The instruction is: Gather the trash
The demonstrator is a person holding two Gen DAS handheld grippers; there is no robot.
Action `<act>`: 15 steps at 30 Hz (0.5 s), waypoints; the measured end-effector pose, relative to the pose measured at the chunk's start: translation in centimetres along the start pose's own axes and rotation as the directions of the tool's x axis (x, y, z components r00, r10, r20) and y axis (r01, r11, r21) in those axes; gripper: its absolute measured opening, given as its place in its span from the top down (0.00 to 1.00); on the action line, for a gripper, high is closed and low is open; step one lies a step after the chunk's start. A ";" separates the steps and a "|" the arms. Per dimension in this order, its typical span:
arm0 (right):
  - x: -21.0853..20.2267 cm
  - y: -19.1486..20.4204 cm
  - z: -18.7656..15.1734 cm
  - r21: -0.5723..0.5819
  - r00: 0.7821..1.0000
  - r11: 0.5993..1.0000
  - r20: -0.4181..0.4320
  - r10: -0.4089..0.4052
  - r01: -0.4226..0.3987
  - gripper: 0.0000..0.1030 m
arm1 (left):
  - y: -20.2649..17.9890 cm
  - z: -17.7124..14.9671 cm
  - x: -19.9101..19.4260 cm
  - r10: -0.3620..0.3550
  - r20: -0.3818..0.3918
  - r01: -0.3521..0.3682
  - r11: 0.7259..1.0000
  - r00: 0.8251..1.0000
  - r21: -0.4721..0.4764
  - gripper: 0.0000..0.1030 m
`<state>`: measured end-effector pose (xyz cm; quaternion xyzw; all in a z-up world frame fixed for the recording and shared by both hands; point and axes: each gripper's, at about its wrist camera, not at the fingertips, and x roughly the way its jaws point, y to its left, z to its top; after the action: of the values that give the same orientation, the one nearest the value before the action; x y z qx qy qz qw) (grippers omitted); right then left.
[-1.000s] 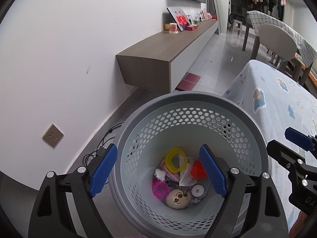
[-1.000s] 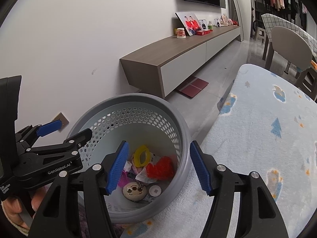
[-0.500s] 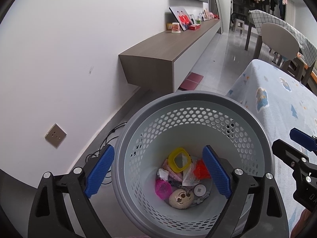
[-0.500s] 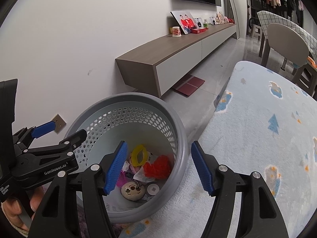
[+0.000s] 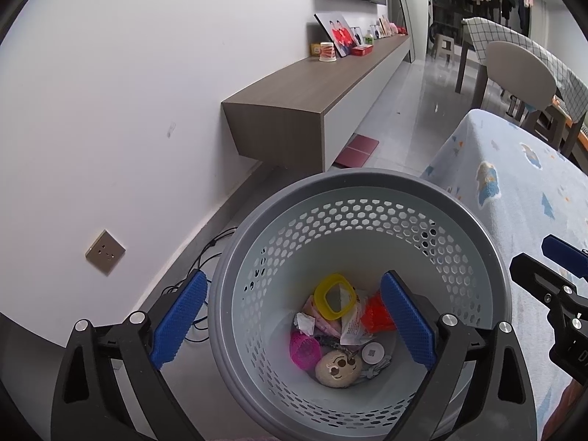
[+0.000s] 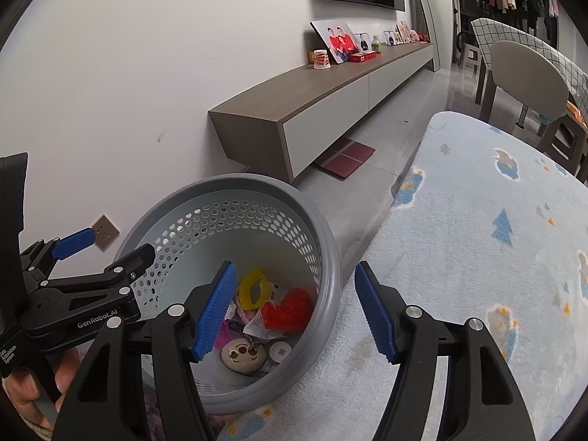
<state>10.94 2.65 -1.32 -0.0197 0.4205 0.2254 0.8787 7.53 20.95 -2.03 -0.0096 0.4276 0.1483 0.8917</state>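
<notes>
A grey perforated trash basket (image 5: 488, 242) stands at the edge of a blue patterned rug (image 6: 477, 242); it also shows in the right wrist view (image 6: 323, 235). Inside lie a yellow ring (image 5: 333, 296), a red crumpled piece (image 5: 376, 316), a pink cup (image 5: 304, 349), a round beige face toy (image 5: 338, 369), wrappers and a white cap. My left gripper (image 5: 294, 325) is open and empty, its jaws straddling the basket's near left rim. My right gripper (image 6: 296, 314) is open and empty above the basket's right rim.
A wood-topped wall cabinet (image 5: 312, 92) with photos and a paper cup runs along the white wall. A wall socket (image 5: 104, 251) and cables sit at floor level. A red mat (image 6: 345, 160) lies on the floor. Chairs (image 6: 525, 84) stand at the far right.
Both grippers have drawn back and risen slightly from the basket; the view shifted a little. Both stay open and empty, and the trash inside has not moved.
</notes>
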 end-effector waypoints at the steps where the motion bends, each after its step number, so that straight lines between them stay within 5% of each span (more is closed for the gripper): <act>1: 0.0 0.0 0.0 0.000 1.000 1.000 0.000 0.000 0.000 0.38 | 0.0 0.0 0.0 0.001 0.000 -0.001 1.000 1.000 0.000 0.09; 15: -0.2 -0.3 0.1 0.004 1.000 1.000 0.007 -0.007 0.006 0.38 | 0.2 0.0 0.0 0.017 -0.002 -0.017 1.000 1.000 -0.004 0.06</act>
<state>11.01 2.35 -1.15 -0.0187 0.4179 0.2218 0.8808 7.48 21.09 -2.01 -0.0079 0.4281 0.1570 0.8900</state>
